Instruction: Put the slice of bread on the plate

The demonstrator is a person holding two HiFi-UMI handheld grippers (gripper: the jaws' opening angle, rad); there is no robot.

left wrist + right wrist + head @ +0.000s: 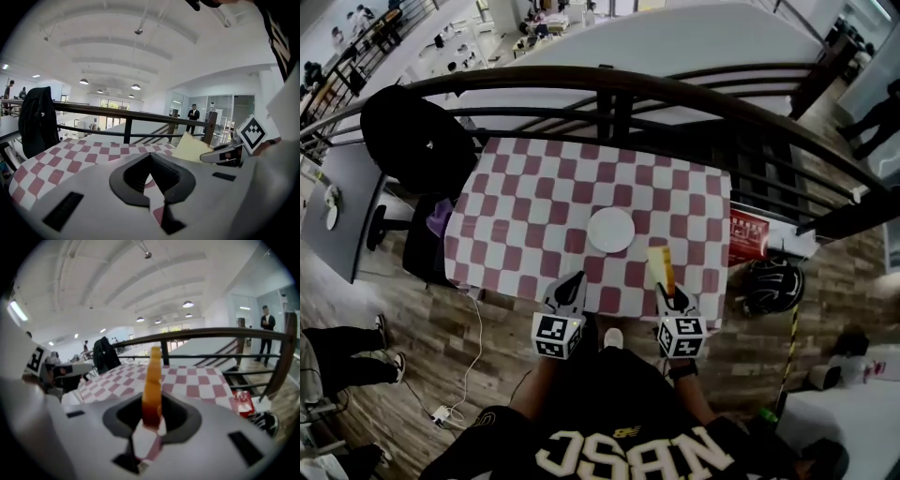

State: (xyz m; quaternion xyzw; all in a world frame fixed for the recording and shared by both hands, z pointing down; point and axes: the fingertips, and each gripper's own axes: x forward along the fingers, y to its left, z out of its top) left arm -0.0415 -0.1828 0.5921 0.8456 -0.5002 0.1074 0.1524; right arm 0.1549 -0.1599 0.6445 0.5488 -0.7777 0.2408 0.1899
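Note:
A white plate [610, 230] lies empty near the middle of the red-and-white checkered table [525, 202]. My right gripper [671, 293] is shut on a yellow slice of bread [659, 266], which stands on edge over the cloth to the right of the plate and nearer than it. In the right gripper view the bread [153, 380] rises upright from the right gripper [151, 420]. My left gripper [573, 281] hovers at the near table edge, left of the bread, shut and holding nothing. The left gripper view shows the bread [190, 146] and the right gripper [220, 157] off to the right.
A dark curved railing [675, 94] runs behind the table. A black jacket hangs on a chair [422, 141] at the left. A red box [748, 236] sits past the table's right edge, with a dark helmet [773, 286] on the floor below it.

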